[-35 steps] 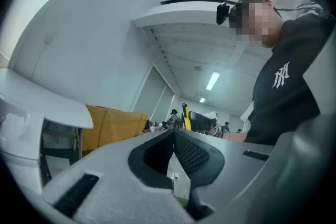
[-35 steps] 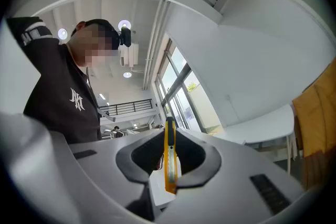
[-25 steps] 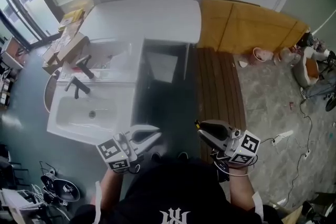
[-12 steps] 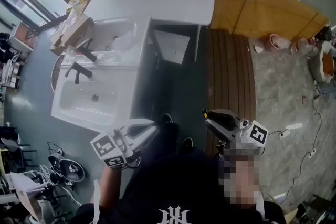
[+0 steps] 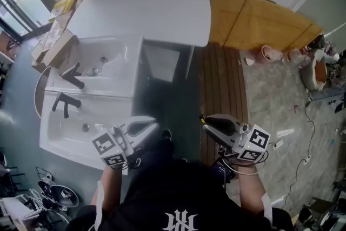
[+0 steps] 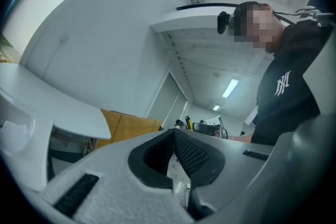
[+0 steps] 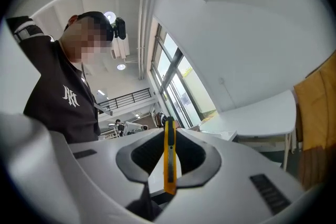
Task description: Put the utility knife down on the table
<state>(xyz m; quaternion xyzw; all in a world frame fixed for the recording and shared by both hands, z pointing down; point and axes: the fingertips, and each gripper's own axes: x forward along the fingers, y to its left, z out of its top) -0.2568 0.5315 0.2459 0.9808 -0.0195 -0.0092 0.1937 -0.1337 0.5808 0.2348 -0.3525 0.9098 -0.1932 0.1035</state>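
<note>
Yellow knife (image 7: pixel 169 165) w/ black slider clamped in right gripper (image 7: pixel 169 131); head view shows maybe its tip. Left gripper (image 6: pixel 174 132) closed, empty.

The left gripper (image 5: pixel 151 127) shifted a little leftward, so that its marker cube came over the front rim of the white double sink unit (image 5: pixel 59 135). The right gripper (image 5: pixel 208 128), carrying the yellow utility knife (image 5: pixel 201 117), edged up along the brown slatted floor strip (image 5: pixel 224 84). A dark shoe (image 5: pixel 166 133) stepped forward.

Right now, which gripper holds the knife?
The right gripper: a yellow utility knife is clamped between its jaws. The left gripper has its jaws shut on nothing.
</note>
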